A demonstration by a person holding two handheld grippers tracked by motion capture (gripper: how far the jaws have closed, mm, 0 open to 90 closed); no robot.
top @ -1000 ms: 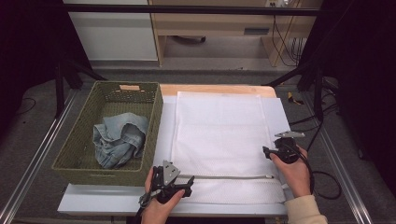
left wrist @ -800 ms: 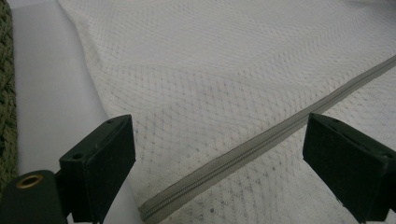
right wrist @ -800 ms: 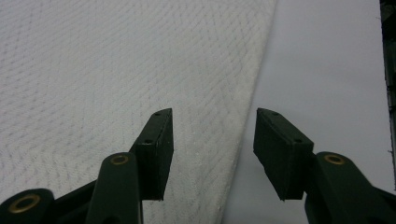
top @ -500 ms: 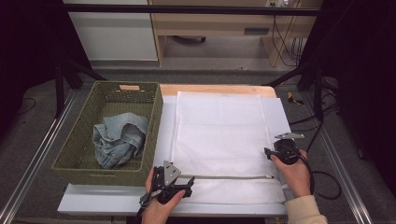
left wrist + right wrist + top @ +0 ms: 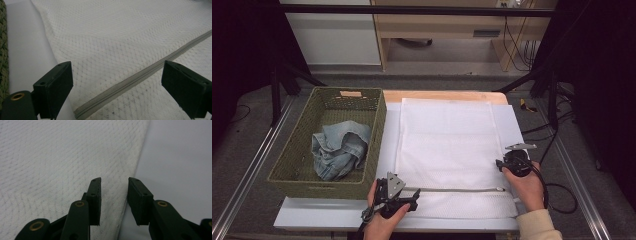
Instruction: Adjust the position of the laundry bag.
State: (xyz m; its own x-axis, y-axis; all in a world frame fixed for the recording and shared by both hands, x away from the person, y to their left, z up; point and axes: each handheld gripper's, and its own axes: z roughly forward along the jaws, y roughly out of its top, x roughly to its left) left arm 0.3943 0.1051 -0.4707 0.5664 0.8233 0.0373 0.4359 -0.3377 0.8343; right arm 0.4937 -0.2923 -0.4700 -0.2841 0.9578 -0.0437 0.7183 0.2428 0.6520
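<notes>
A white mesh bag [image 5: 447,145] lies flat on the table, a grey zipper [image 5: 457,189] running across its near end. My left gripper [image 5: 412,198] sits at the zipper's left end; in the left gripper view it [image 5: 117,75] stands wide open over the zipper [image 5: 140,75] and the mesh. My right gripper [image 5: 501,164] is at the bag's right edge. In the right gripper view its jaws [image 5: 114,182] have just been closing and stand narrow, with the bag's edge [image 5: 133,172] between them and a gap still showing.
A green woven basket [image 5: 287,165] stands left of the bag with crumpled blue jeans [image 5: 339,147] inside. The bag rests on a white board [image 5: 522,130]. Cables and dark stands lie on the floor to the right.
</notes>
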